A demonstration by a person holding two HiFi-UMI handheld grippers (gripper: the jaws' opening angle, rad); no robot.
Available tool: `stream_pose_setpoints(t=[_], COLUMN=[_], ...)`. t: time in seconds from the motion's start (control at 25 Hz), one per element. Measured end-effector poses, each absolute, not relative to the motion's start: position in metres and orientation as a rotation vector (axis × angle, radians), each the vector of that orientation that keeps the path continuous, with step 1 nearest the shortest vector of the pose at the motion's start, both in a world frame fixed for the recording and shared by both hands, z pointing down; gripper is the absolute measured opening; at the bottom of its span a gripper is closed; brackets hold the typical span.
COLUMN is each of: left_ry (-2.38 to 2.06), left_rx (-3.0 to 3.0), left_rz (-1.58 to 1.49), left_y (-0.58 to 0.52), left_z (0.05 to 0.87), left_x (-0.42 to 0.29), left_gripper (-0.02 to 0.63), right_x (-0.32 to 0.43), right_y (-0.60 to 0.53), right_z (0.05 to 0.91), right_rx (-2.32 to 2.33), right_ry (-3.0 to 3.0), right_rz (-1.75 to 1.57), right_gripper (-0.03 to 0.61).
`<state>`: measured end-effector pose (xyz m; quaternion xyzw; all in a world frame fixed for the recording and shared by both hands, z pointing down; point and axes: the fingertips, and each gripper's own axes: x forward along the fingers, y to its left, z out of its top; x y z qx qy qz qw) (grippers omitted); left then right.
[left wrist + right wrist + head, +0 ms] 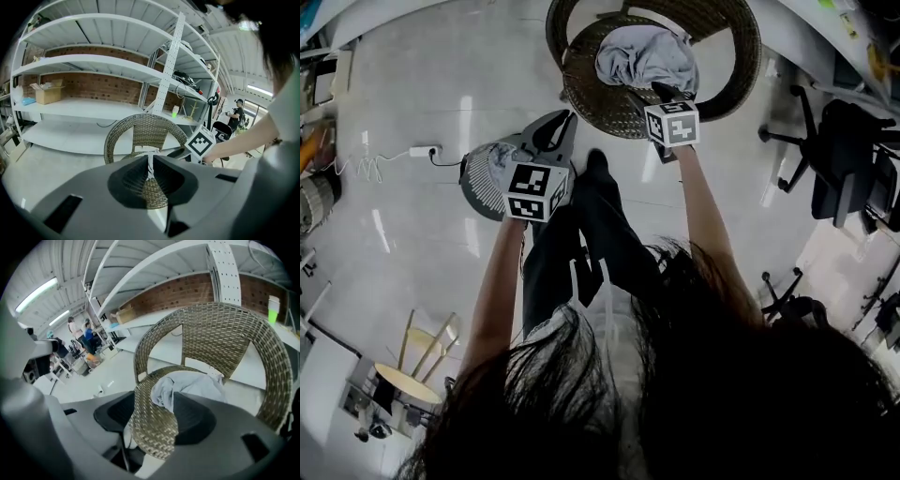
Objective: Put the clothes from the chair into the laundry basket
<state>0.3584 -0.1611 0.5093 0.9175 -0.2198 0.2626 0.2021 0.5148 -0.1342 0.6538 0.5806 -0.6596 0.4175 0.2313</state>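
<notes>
A grey garment (647,56) lies crumpled on the seat of a round wicker chair (741,56). My right gripper (659,92) reaches to the garment's near edge. In the right gripper view its jaws (157,413) stand wide open, with the chair (211,333) seat and the garment (192,385) showing between them; the pads do not press on the cloth. The round laundry basket (478,183) stands on the floor to the chair's left with grey cloth in it. My left gripper (555,127) hovers over its right side, jaws (150,161) shut with only a thin slit, aimed at the chair (140,129).
A power strip (424,150) with a coiled cable lies on the floor left of the basket. Black office chairs (844,159) stand at the right. A wooden stool (417,366) is at the lower left. White shelving (93,70) runs behind the chair.
</notes>
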Motion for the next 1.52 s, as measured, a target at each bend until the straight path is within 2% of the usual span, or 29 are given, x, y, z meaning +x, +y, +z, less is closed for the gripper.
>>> stream_pose_setpoints(t=[0.24,0.6,1.04,1.08,1.12,1.16,1.52], left_ry=[-0.561,-0.577,-0.664,-0.669,-0.673,-0.677,-0.731], left_rx=[2.533,2.453,2.378,2.376,2.376,2.377,2.414], left_rz=[0.809,0.866,0.887,0.886,0.885,0.882,0.811], left_y=[-0.169,-0.185,-0.194,-0.194,-0.193,-0.193,-0.19], left_z=[0.556,0.606,0.628,0.628,0.627,0.625,0.585], left_x=[0.374,0.367,0.336,0.334,0.333,0.331,0.311], left_gripper=[0.031,0.031,0.031,0.031,0.031,0.031,0.031], right_x=[0.544,0.547,0.562,0.565,0.57,0.577,0.564], right_y=[-0.144,-0.154,-0.161,-0.158,-0.155,-0.153,-0.149], right_z=[0.724,0.82,0.858,0.858,0.856,0.854,0.789], right_rx=[1.403,1.199,1.247,1.263,1.295,1.342,1.714], right_ry=[-1.68,-1.566,-1.524,-1.497,-1.456,-1.413,-1.511], right_rz=[1.007,0.901,1.057,1.086,1.117,1.15,1.533], right_gripper=[0.275,0.293,0.29,0.273,0.201,0.078,0.071])
